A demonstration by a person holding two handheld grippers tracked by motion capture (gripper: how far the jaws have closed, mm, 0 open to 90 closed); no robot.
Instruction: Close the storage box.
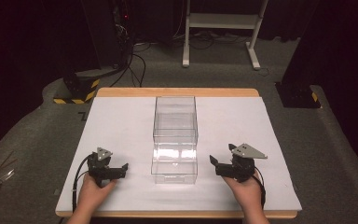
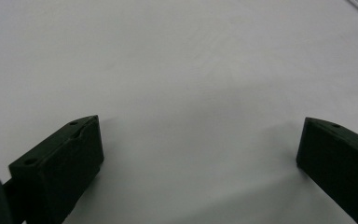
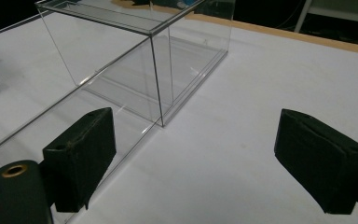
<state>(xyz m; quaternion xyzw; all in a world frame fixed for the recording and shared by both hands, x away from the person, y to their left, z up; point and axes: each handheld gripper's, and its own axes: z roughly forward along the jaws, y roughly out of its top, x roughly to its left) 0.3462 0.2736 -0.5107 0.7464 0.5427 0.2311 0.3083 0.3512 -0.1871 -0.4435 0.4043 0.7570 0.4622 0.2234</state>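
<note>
White table (image 1: 121,121) | clear box (image 1: 175,140) between claws | left claw (image 1: 123,169) wide | right claw (image 1: 213,162) wide

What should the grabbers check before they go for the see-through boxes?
1. Left gripper open: ok.
2. Right gripper open: ok.
3. Nothing between either gripper's jaws: ok.
4. Near clear box lies between the two grippers, apart from both: ok.
5. Far clear box right behind the near one; touching or joined: cannot tell.
6. White mat around the boxes free of clutter: ok.

left gripper (image 1: 124,168) fingers apart, right gripper (image 1: 213,162) likewise
</note>
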